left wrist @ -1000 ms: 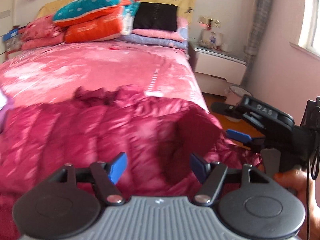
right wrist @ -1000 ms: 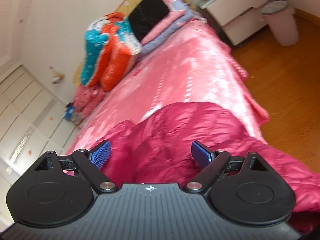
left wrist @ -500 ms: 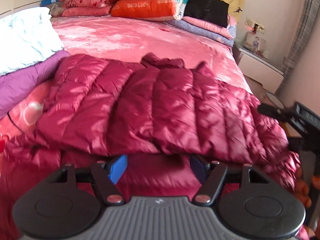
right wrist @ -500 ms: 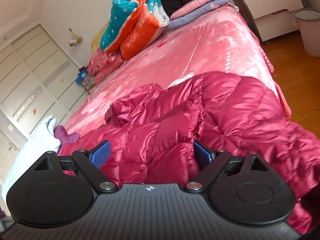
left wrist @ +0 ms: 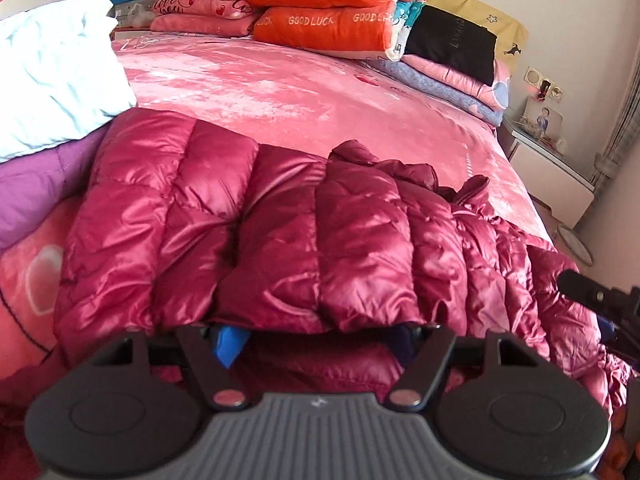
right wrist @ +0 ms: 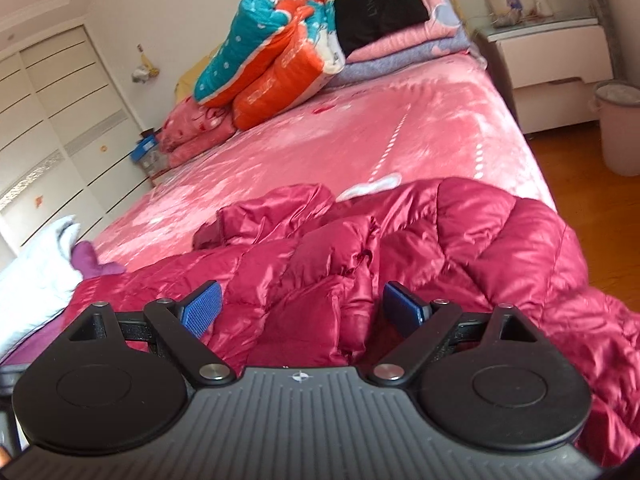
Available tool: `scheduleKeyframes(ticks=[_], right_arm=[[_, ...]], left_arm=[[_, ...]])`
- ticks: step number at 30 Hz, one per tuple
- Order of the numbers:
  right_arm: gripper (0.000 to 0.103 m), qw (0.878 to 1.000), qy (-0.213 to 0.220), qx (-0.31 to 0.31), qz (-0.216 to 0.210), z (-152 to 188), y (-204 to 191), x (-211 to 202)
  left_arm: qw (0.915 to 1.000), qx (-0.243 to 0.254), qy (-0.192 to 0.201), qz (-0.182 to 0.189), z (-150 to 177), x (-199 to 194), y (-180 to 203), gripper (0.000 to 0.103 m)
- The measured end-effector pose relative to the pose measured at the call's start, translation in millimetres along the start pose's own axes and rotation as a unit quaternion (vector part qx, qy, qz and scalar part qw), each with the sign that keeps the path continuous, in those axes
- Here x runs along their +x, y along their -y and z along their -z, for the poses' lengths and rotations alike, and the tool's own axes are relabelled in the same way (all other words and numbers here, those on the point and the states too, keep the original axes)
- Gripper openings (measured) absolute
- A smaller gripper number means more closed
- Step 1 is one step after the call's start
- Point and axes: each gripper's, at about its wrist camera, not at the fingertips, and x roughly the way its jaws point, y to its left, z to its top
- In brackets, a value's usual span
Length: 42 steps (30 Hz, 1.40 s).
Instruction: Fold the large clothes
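Left claw (left wrist: 316, 340) spread wide, jacket (left wrist: 280, 240) hem draped over its tips; right claw (right wrist: 302, 310) spread wide, straddling jacket fold.

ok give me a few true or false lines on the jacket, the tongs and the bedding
1. The shiny crimson quilted down jacket lies on the pink plush bedspread. True.
2. The right tongs are shut on the jacket. False: their blue pads stand apart, with jacket fabric bunched between them but not pinched.
3. The left tongs are open, at the jacket's near hem. True.
4. The folded orange and teal quilt sits on top of the jacket. False: it is stacked at the head of the bed, apart from the jacket.
5. A white padded garment lies left of the jacket. True.
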Motion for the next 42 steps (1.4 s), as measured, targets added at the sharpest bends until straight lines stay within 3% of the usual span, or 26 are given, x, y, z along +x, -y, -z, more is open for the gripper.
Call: scheduleKeyframes(ticks=[7, 10, 13, 16, 20, 25, 31, 36, 42], right_arm=[[0.103, 0.998, 0.048, 0.024, 0.018, -5, 6, -6], [0.103, 0.995, 0.092, 0.004, 0.023, -7, -1, -21], [0.103, 0.994, 0.107, -0.018, 0.011, -7, -8, -29], [0.103, 0.995, 0.092, -0.037, -0.007, -3, -16, -27], [0.103, 0.995, 0.051, -0.077, -0.033, 1, -30, -14], [0.103, 0.994, -0.008, -0.109, 0.003, 5, -38, 11], [0.103, 0.991, -0.047, -0.124, 0.033, 7, -39, 30], [0.103, 0.982, -0.069, -0.161, 0.064, 15, -44, 44], [0.103, 0.975, -0.076, -0.189, 0.087, 28, -56, 55]], left_arm=[[0.9995, 0.025, -0.02, -0.003, 7, -27, 0, 0.07], [0.9986, 0.048, -0.021, -0.005, 17, -53, 6, 0.07], [0.9975, 0.071, -0.005, -0.002, 21, -76, 13, 0.07], [0.9958, 0.087, 0.024, -0.01, 15, -79, 19, 0.07], [0.9928, 0.1, 0.048, -0.045, -1, -56, 24, 0.069], [0.986, 0.119, 0.048, -0.107, -13, -17, 21, 0.07], [0.9821, 0.14, 0.035, -0.122, -2, 7, 18, 0.077], [0.9851, 0.126, 0.035, -0.112, 4, 14, 9, 0.081], [0.9839, 0.128, 0.059, -0.11, 18, 22, 4, 0.085]])
